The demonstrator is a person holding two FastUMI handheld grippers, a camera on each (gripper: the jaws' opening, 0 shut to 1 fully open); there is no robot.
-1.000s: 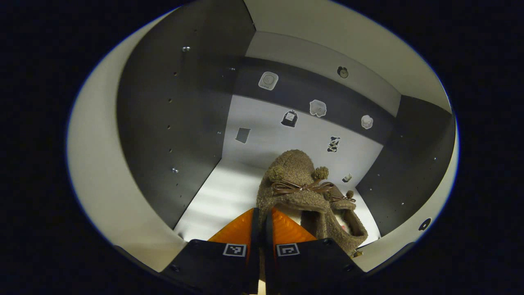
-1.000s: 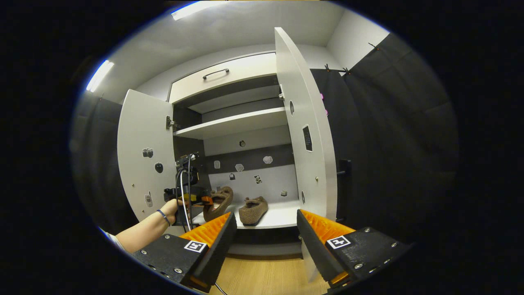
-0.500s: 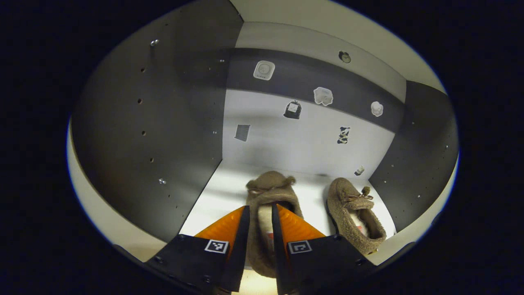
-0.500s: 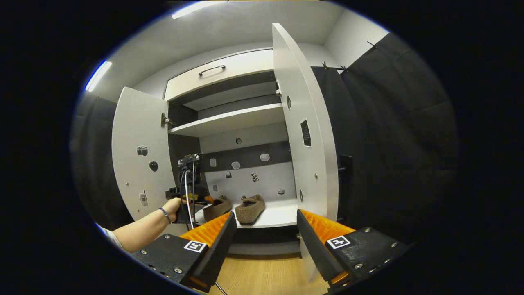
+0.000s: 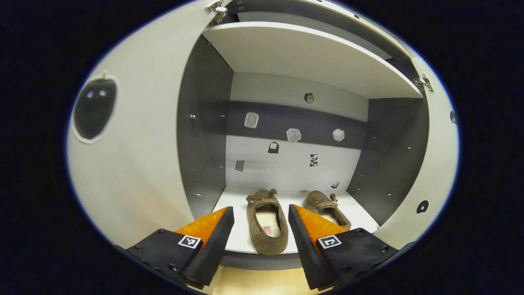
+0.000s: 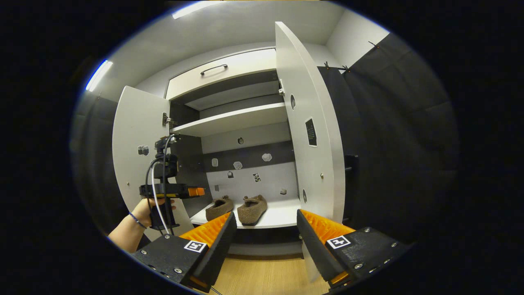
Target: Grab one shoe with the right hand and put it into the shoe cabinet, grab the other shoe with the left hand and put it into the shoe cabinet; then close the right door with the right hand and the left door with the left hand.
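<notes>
Two fuzzy brown shoes lie side by side on the cabinet's bottom shelf (image 5: 362, 216), toes toward the back: one (image 5: 266, 224) on the left, the other (image 5: 327, 203) on the right. My left gripper (image 5: 260, 208) is open just outside the cabinet front, apart from the left shoe. In the right gripper view the same shoes (image 6: 219, 208) (image 6: 251, 209) rest on the shelf, and the left gripper (image 6: 195, 191) is held by a hand (image 6: 146, 209) before the left door (image 6: 137, 172). My right gripper (image 6: 266, 214) is open and empty, farther back from the cabinet.
Both cabinet doors stand open: left door (image 5: 135, 164), right door (image 6: 313, 135). An upper shelf (image 5: 311, 57) spans the cabinet, with a handled drawer (image 6: 221, 71) above it. Stickers dot the back panel. Wood floor (image 6: 266, 274) lies in front; black cloth hangs on the right.
My left gripper set its shoe flat on the bottom shelf, opened and drew back out of the cabinet. The right gripper has barely moved.
</notes>
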